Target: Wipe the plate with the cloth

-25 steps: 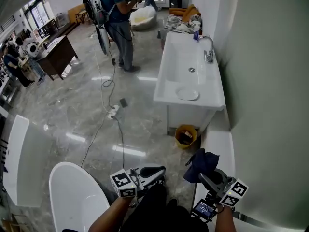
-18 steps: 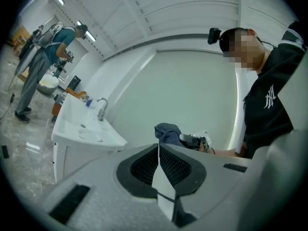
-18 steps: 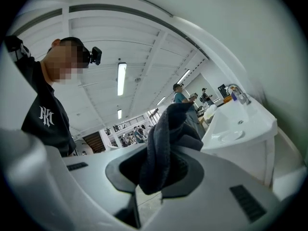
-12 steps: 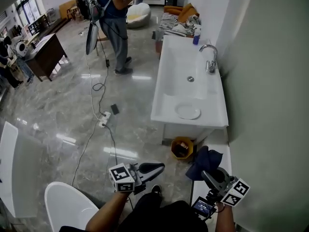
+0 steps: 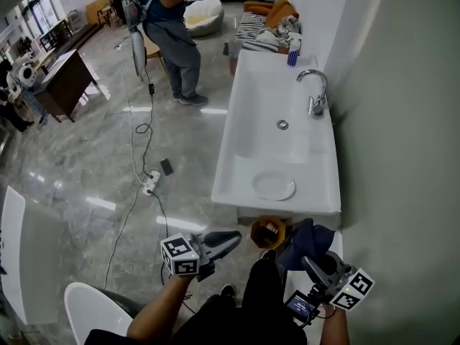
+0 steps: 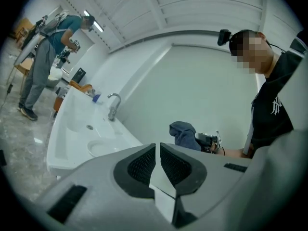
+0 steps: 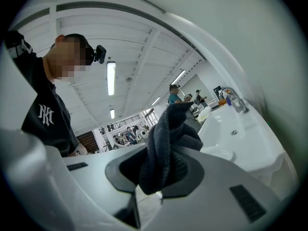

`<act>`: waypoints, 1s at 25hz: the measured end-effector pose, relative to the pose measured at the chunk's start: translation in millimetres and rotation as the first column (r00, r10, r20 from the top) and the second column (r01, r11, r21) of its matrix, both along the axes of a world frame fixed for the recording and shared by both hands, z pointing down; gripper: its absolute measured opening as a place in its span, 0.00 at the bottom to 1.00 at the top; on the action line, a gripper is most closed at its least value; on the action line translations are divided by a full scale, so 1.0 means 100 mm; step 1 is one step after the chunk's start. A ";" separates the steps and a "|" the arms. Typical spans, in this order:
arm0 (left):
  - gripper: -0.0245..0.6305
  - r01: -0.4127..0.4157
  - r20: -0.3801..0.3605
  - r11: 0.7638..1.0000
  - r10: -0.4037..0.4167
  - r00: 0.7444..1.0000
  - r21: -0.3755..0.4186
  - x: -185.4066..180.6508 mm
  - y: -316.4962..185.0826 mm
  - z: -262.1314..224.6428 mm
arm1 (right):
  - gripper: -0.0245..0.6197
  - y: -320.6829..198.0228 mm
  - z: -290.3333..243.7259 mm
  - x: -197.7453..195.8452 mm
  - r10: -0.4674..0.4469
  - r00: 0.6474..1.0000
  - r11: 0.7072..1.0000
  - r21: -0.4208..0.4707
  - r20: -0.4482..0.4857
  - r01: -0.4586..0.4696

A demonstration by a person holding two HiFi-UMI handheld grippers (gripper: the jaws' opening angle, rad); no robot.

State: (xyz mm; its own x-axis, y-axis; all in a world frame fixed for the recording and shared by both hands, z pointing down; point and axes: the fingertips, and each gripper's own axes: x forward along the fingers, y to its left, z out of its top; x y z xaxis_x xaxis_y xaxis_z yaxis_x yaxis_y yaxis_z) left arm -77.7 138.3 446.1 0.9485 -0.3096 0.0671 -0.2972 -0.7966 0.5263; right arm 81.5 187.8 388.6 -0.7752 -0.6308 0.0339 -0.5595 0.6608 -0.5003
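Observation:
A white plate (image 5: pixel 273 186) lies on the near end of the long white washbasin (image 5: pixel 224 185); it also shows in the left gripper view (image 6: pixel 98 148) and the right gripper view (image 7: pixel 219 154). My right gripper (image 5: pixel 310 262) is shut on a dark blue cloth (image 5: pixel 305 240), which bunches up out of the jaws (image 7: pixel 166 138). It hangs short of the basin's near right corner. My left gripper (image 5: pixel 228 238) is shut and holds nothing, its pads (image 6: pixel 144 165) closed together. It points toward the basin's near edge, below and left of the plate.
A chrome faucet (image 5: pixel 316 95) stands on the basin's right rim, with clothes heaped at its far end. A yellow bin (image 5: pixel 267 231) sits under the near end. A cable and power strip (image 5: pixel 150 180) trail over the floor. A person (image 5: pixel 169 27) stands far left. A white tub (image 5: pixel 93 307) is near left.
The basin and plate have come nearer in the head view as I walk toward them. Both grippers moved forward, staying shut, and the cloth stays in the right one.

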 end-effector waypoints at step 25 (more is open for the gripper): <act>0.25 0.141 0.369 0.888 0.034 0.929 -0.437 0.48 -2.51 1.85 | 0.14 -2.50 0.70 0.37 -0.078 0.997 0.985 -0.151 0.016 0.080</act>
State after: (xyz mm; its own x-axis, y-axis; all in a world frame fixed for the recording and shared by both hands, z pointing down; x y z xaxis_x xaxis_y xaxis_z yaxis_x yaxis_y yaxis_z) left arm -29.8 -112.7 630.9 0.8144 -0.2121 0.5401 -0.5688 -0.4763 0.6705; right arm 118.6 -61.8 458.1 -0.8232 -0.5558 0.1162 -0.5032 0.6192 -0.6028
